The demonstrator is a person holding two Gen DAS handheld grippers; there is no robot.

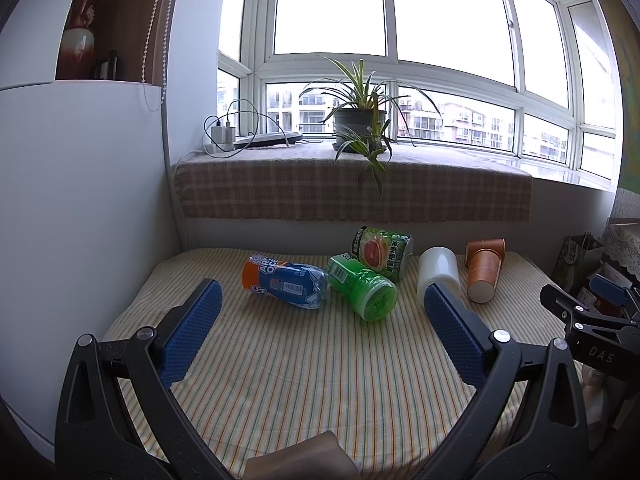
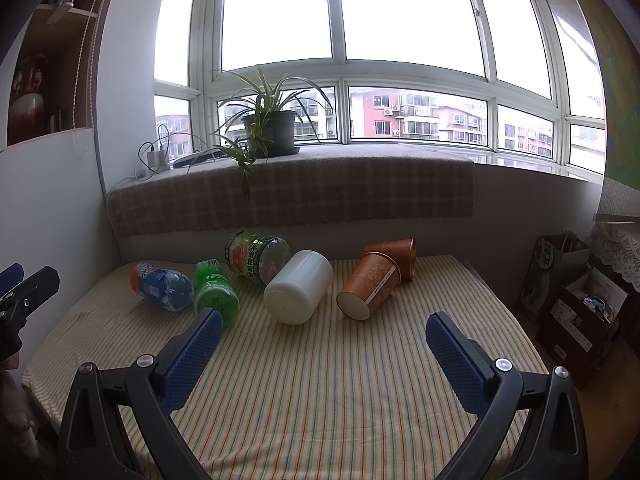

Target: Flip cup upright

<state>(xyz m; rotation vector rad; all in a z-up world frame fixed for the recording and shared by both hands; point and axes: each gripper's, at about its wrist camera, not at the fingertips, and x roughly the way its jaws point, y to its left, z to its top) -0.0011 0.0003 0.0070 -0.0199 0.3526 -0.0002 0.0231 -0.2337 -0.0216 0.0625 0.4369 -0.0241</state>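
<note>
Both grippers [image 1: 322, 294] [image 2: 324, 326] gape empty; bottles [image 2: 164, 286] crowd beside the toppled white cup [image 2: 298, 286].

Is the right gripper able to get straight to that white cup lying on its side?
Probably yes. The right gripper is open, and only bare striped cloth lies between it and the white cup. The green bottle sits beside the cup, not in the path.

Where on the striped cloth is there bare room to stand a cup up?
The near half of the striped tablecloth is bare, between the open right gripper and the row of things. The far half is crowded: blue plastic bottle, green plastic bottle, grapefruit-label bottle, white plastic cup and two orange paper cups, all lying down.
</note>
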